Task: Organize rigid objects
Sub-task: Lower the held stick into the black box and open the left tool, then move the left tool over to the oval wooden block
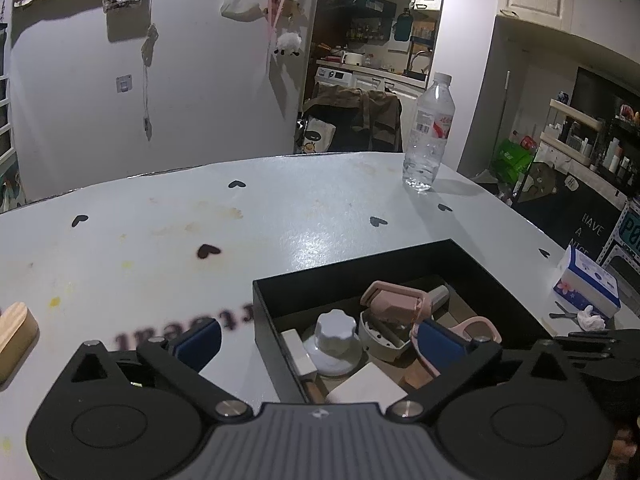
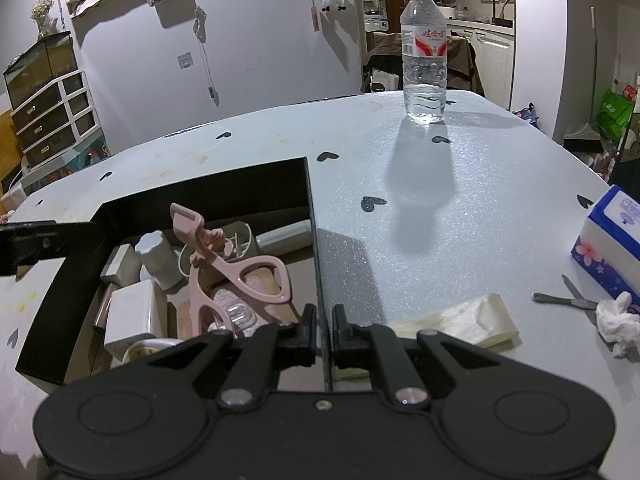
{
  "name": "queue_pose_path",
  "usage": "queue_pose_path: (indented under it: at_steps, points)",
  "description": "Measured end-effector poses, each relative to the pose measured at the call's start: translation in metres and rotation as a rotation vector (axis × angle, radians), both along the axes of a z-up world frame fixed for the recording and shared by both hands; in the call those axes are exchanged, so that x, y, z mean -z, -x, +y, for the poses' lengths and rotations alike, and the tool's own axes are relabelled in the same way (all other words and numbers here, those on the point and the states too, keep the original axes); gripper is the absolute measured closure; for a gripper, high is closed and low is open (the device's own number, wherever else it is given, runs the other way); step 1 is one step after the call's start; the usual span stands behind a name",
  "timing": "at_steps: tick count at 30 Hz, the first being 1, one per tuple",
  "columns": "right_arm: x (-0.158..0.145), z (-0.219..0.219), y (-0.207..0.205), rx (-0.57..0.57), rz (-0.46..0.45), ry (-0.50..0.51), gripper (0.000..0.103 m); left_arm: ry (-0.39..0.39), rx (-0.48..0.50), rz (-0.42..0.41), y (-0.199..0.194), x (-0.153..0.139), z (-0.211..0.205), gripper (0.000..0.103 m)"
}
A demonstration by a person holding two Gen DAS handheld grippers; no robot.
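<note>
So, going left to right: a wooden block (image 1: 14,334) waits outside on the table (image 1: 280,216), while the black box (image 1: 360,276) already holds the pink eyelash curler (image 1: 394,304) and white jar (image 1: 335,334). The left gripper (image 1: 320,340) is spread wide, empty, straddling the box's left wall; the right gripper (image 2: 324,330) pinches its right wall.

water bottle (image 2: 424,56): upright at table's (image 2: 500,184) far edge | tissue pack (image 2: 610,240): well right of bottle, nearer | nail file (image 2: 568,300) and crumpled tissue (image 2: 618,322): touching, just before pack | drawer unit (image 2: 52,116): far left of bottle, off the table
</note>
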State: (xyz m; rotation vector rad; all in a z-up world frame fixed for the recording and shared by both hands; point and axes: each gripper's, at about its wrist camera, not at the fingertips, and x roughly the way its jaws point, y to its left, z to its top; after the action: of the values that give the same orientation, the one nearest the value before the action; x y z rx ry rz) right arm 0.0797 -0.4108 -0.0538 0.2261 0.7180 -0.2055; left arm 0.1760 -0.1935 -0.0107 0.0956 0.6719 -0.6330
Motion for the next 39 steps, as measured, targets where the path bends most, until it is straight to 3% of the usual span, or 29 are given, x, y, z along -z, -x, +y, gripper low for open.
queue_pose_path:
  at_steps: [8,15,23,29,39]
  points:
    - [0.000,0.000,0.000,0.000,0.000,0.000,0.095,0.005,-0.058,0.027,-0.002,0.008,0.024,0.000]
    - [0.000,0.000,0.000,0.000,-0.001,0.000,0.095,0.035,-0.181,0.040,-0.008,0.012,0.061,0.000]
    - [0.000,0.000,0.000,0.000,0.000,0.000,0.095,0.060,-0.435,0.049,-0.029,0.021,0.105,0.000]
    - [0.000,0.000,0.000,0.000,0.000,0.001,0.095,0.029,-0.674,0.060,-0.056,0.029,0.130,0.000]
    - [0.001,-0.001,0.000,0.000,0.001,0.000,0.095,0.059,-0.986,0.094,-0.099,0.043,0.148,0.000]
